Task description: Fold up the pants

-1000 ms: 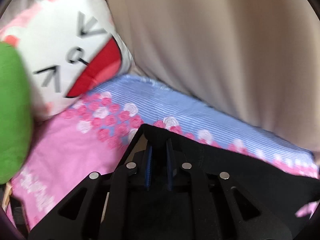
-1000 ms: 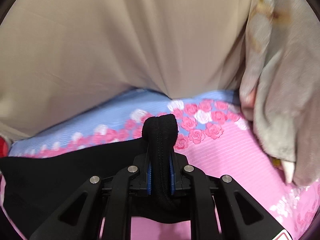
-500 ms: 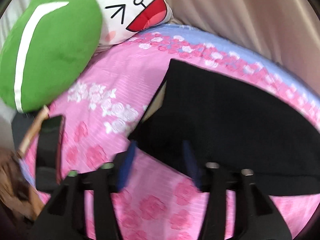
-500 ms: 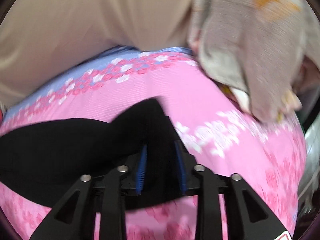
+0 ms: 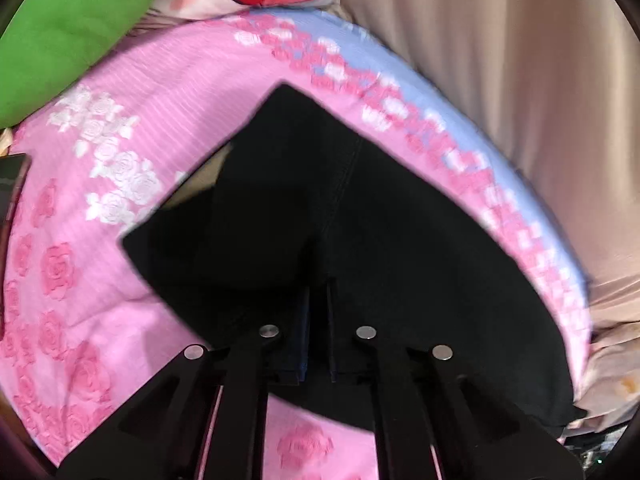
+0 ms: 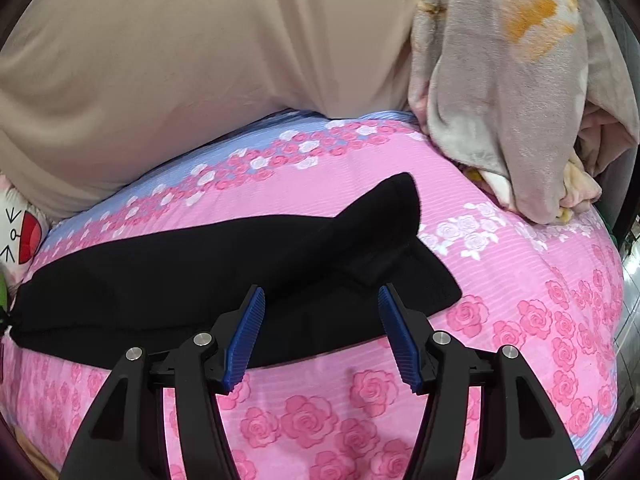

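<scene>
The black pants [image 6: 192,264] lie spread across the pink rose-print bed cover [image 6: 520,320], running left to right with one end bunched into a raised hump toward the right. They look soft, limp and light, a stretchy knit that will drape and sag where it is unsupported and will likely slide little on the cotton cover. The best holds are probably along a seamed edge or corner, where the layers pinch together and lift evenly.

In the left wrist view the left claw [image 5: 318,320] has its fingers drawn close together with dark fabric of the pants [image 5: 360,220] between them, so it appears clamped on the cloth at the near edge. The right claw [image 6: 320,328] stands wide apart, its blue pads [image 6: 245,332] hovering just over the near edge, holding nothing.

Beyond, a beige curtain [image 6: 200,60] hangs at the far side, a grey blanket [image 6: 520,100] is heaped at far right, and a green cushion [image 5: 72,20] sits far left.
</scene>
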